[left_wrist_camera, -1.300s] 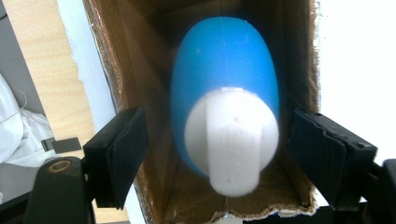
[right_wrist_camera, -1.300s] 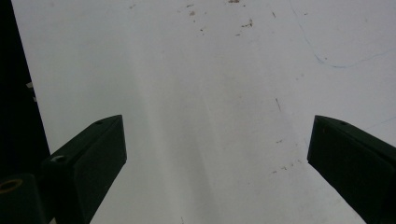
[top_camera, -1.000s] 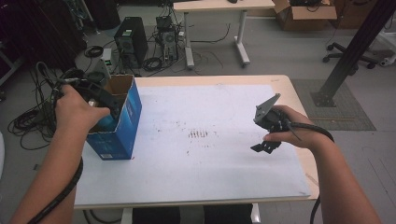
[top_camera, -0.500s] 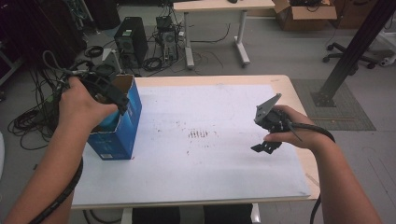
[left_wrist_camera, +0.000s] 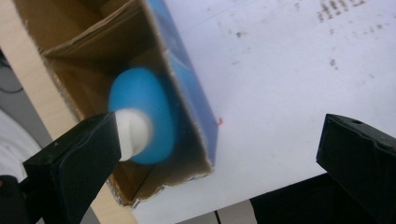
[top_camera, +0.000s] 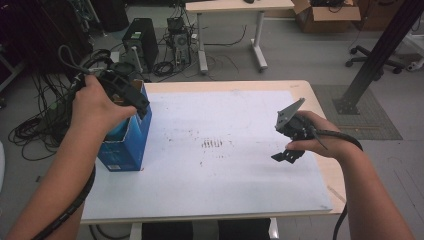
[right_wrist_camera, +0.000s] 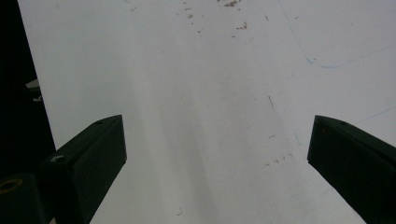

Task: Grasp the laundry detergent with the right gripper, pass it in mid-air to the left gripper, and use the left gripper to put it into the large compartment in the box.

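An open blue cardboard box [top_camera: 126,148] stands at the table's left edge. In the left gripper view a blue object with a white end [left_wrist_camera: 145,122] lies blurred inside the box [left_wrist_camera: 189,95], beyond the left jaw. My left gripper [top_camera: 131,95] hovers over the box's opening. Its jaws have just been opening and now stand wide apart [left_wrist_camera: 219,161] with nothing between them. My right gripper [top_camera: 286,145] hangs above the right part of the white table sheet [top_camera: 225,115], open and empty [right_wrist_camera: 217,156].
The white sheet [right_wrist_camera: 210,70] carries dark smudges [top_camera: 212,144] near its middle. Beyond the table's far edge are a computer tower [top_camera: 136,37], cable bundles, another desk and a black post [top_camera: 372,55] on the right.
My left hand has lifted a little above the box and its jaws have spread. The right hand has stayed where it was.
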The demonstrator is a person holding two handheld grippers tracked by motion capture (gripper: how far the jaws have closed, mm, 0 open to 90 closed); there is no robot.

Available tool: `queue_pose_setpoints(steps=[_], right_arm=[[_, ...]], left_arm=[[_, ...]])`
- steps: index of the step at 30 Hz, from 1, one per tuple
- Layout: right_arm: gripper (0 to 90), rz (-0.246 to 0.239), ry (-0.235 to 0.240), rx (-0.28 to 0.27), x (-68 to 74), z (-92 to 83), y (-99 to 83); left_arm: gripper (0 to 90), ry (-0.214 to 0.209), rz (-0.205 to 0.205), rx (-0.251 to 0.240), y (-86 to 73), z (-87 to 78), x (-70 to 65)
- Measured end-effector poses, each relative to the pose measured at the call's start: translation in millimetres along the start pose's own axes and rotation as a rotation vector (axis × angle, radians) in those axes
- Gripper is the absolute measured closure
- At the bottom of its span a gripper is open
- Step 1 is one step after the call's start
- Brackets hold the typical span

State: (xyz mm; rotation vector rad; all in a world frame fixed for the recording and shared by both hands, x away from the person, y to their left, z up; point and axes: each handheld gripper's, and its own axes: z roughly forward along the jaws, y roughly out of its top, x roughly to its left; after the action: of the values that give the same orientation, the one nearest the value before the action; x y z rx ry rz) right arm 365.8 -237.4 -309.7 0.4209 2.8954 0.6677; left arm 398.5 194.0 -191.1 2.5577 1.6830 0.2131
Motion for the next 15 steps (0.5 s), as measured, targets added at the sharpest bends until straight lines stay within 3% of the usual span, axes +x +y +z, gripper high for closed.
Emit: queue_pose_setpoints(steps=[3, 6, 10, 12, 15], right_arm=[[4.6, -0.002, -0.002, -0.001, -0.6, -1.2, -1.3], [4.6, -0.003, -0.002, 0.0, -0.5, -2.3, -2.7], [4.7, -0.007, -0.002, 0.01, -0.2, -3.3, -4.4], [4.7, -0.011, -0.003, 0.025, -0.3, -3.9, -4.6], [4.7, -0.019, -0.008, 0.045, 0.2, -7.4, -2.1]], left_arm=[[0.2, -0.003, 0.041, -0.001, 4.3, -4.6, -8.9], [0.2, -0.025, 0.131, -0.006, 8.9, -8.8, -22.6], [0.2, -0.027, 0.326, 0.002, 13.4, -10.8, -46.5], [0.2, -0.054, 0.419, -0.045, 14.8, -14.5, -56.2], [0.8, -0.036, 0.49, -0.063, 17.0, -19.3, -65.2]])
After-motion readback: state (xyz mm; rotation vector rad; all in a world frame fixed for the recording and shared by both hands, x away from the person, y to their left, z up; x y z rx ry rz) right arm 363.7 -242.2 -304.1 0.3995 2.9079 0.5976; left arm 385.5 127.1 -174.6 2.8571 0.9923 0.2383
